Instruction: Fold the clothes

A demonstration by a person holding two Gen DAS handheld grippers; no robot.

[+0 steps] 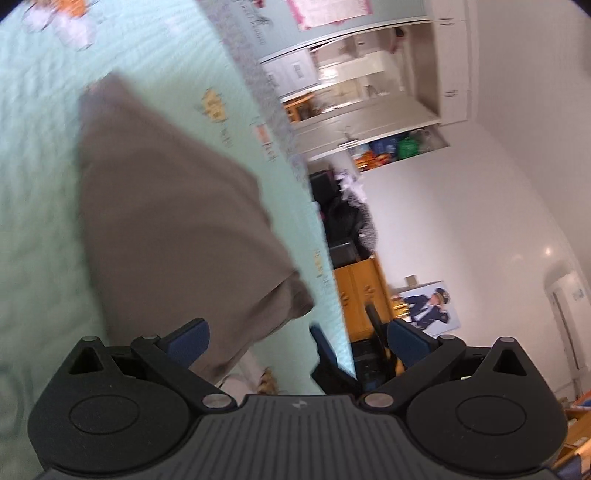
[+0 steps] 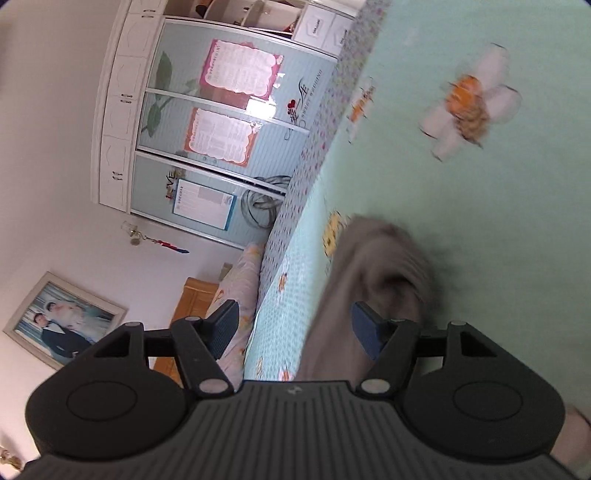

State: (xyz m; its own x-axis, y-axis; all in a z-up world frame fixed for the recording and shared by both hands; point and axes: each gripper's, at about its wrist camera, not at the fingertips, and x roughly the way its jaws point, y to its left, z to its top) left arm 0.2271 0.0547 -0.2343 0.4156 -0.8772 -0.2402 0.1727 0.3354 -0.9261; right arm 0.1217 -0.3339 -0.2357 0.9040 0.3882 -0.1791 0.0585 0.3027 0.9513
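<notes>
- Left wrist view, left part: a mint-green bedspread [image 1: 40, 184] with a printed flower motif [image 1: 62, 18] fills this side; the whole view is rolled, so that the bed's edge runs diagonally.
- Left wrist view, centre: a grey-brown garment [image 1: 173, 221], already doubled into a broad flat panel, lies on the bedspread and reaches down to a point just beside the left gripper's left finger [image 1: 190, 341]. The picture is blurred.
- Left wrist view, lower centre: the left gripper [image 1: 291, 343] has its blue pads spread wide; no cloth sits between them. A second pair of blue-padded fingers, the right gripper [image 1: 325, 347], shows in the gap at the bed's edge.
- Left wrist view, right part: a white wardrobe [image 1: 388, 92], a wooden cabinet [image 1: 364, 291] and a framed portrait [image 1: 428, 302] stand against a white wall.
- Right wrist view, left part: a wardrobe with pale sliding doors carrying pink posters [image 2: 240, 66], and a framed photograph [image 2: 62, 321] on the wall.
- Right wrist view, centre: the right gripper [image 2: 295, 328] stands with its jaws parted, holding nothing; the garment's blurred, bunched end [image 2: 384, 258] lies on the bedspread just beyond the right-hand pad [image 2: 365, 328].
- Right wrist view, right part: bedspread with a white-and-orange flower print [image 2: 469, 103].
</notes>
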